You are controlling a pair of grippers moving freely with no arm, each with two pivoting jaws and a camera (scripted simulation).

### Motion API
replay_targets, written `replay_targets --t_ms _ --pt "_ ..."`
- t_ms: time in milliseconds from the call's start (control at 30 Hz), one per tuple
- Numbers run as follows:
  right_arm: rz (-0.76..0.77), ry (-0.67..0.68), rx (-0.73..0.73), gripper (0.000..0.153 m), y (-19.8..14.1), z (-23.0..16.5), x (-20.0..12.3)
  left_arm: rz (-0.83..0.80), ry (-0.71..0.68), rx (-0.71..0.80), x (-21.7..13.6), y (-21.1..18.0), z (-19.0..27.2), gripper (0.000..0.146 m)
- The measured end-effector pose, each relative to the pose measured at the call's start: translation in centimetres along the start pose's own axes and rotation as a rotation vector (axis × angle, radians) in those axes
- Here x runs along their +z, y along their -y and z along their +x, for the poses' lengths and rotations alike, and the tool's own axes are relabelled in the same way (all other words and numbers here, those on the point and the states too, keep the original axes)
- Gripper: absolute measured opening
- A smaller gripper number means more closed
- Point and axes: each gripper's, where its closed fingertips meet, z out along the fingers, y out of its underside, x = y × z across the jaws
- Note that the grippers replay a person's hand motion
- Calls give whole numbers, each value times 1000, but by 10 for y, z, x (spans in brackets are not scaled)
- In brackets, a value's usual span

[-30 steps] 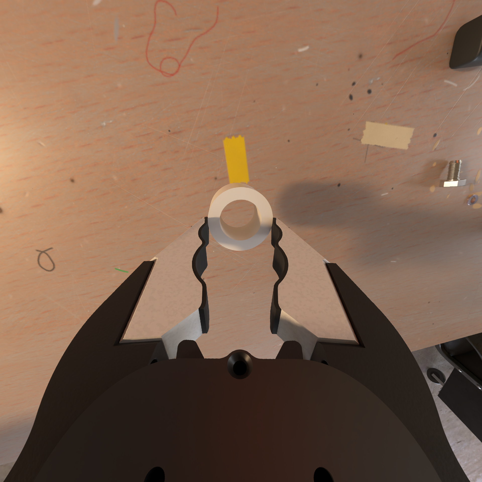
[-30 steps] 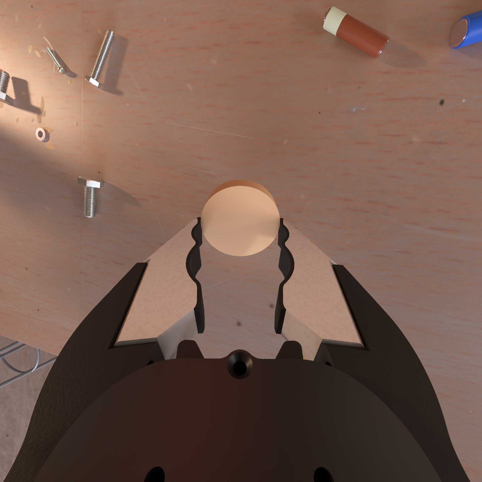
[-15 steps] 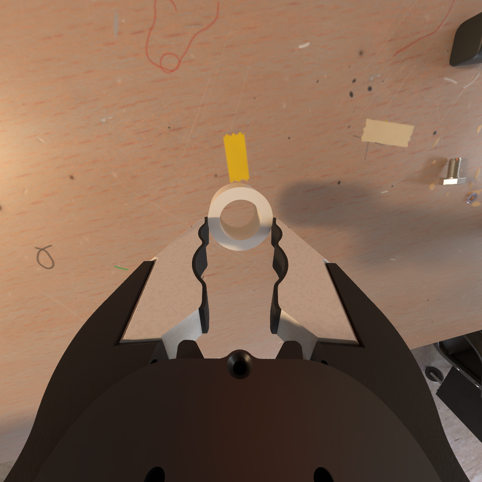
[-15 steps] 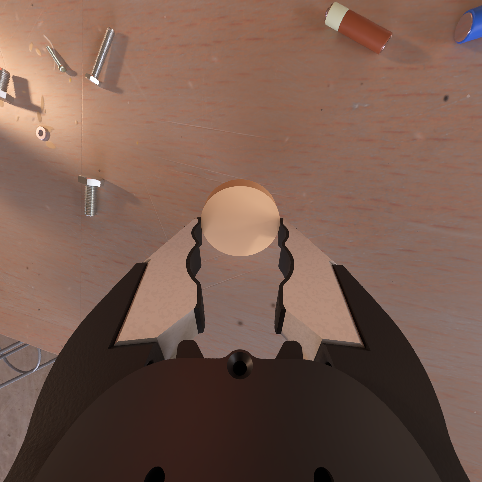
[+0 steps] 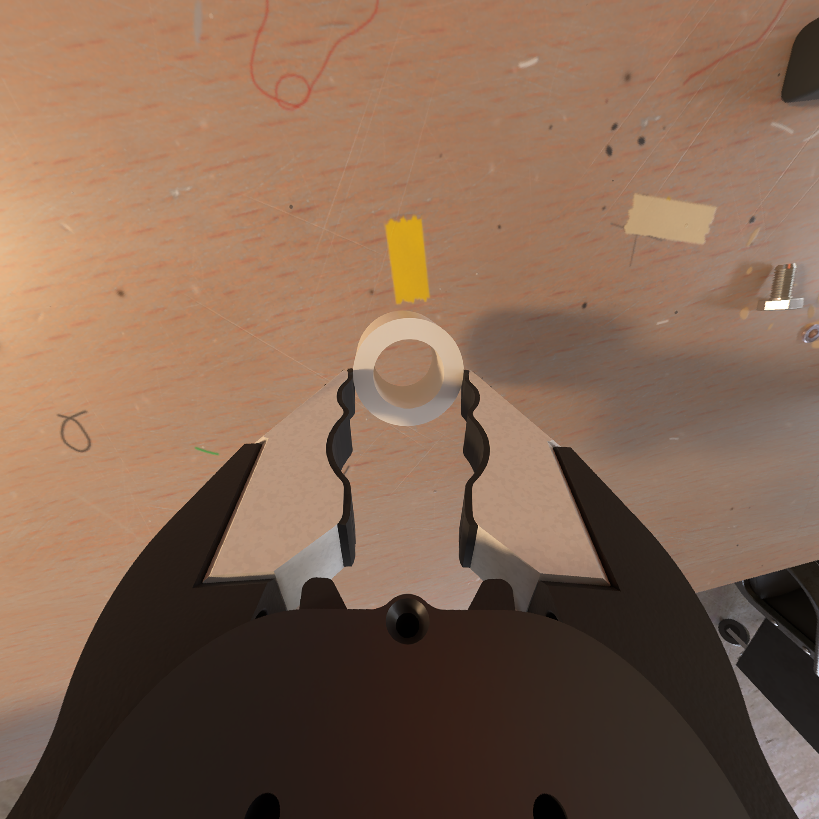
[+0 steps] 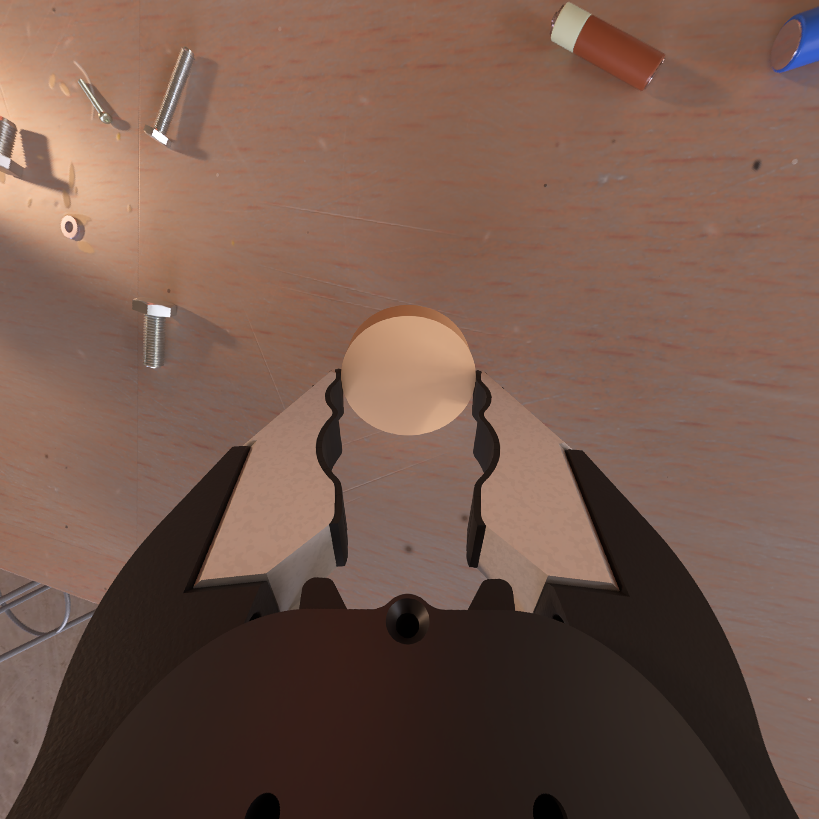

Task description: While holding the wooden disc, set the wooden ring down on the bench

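Note:
In the left wrist view my left gripper (image 5: 407, 385) is shut on a pale wooden ring (image 5: 368, 390), held by its sides between the fingertips, above the wooden bench (image 5: 177, 266). The ring's hole faces the camera. In the right wrist view my right gripper (image 6: 407, 385) is shut on a round wooden disc (image 6: 407, 372), its flat face toward the camera, above the bench (image 6: 576, 266).
Left view: a yellow tape strip (image 5: 407, 260) just beyond the ring, a beige tape piece (image 5: 669, 219), a bolt (image 5: 782, 288), a dark object (image 5: 802, 66) at top right, bench edge at lower right. Right view: bolts (image 6: 155, 332) (image 6: 170, 97), a washer (image 6: 71, 227), a red-brown cylinder (image 6: 609, 44), a blue cylinder (image 6: 797, 44).
Both views have drifted slightly: the bench marks in the left view slid a little up and left, and the cylinders in the right view slid right. Both grips are unchanged.

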Motion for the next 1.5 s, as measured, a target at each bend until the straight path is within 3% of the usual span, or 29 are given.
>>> replay_targets --t_ms 467,800,1267,1500 --pt "-6 -3 -9 59 -1 -2 0 49 36 -10 -19 19 -23 48" --pt "-18 -24 2 59 -8 -2 -3 -2 59 2 -3 11 -44 48" --pt "-30 -85 13 59 -8 -12 -13 20 19 132 24 103 -53 48" --pt "-31 -106 73 59 -25 -15 -18 -155 27 144 42 69 -66 49"
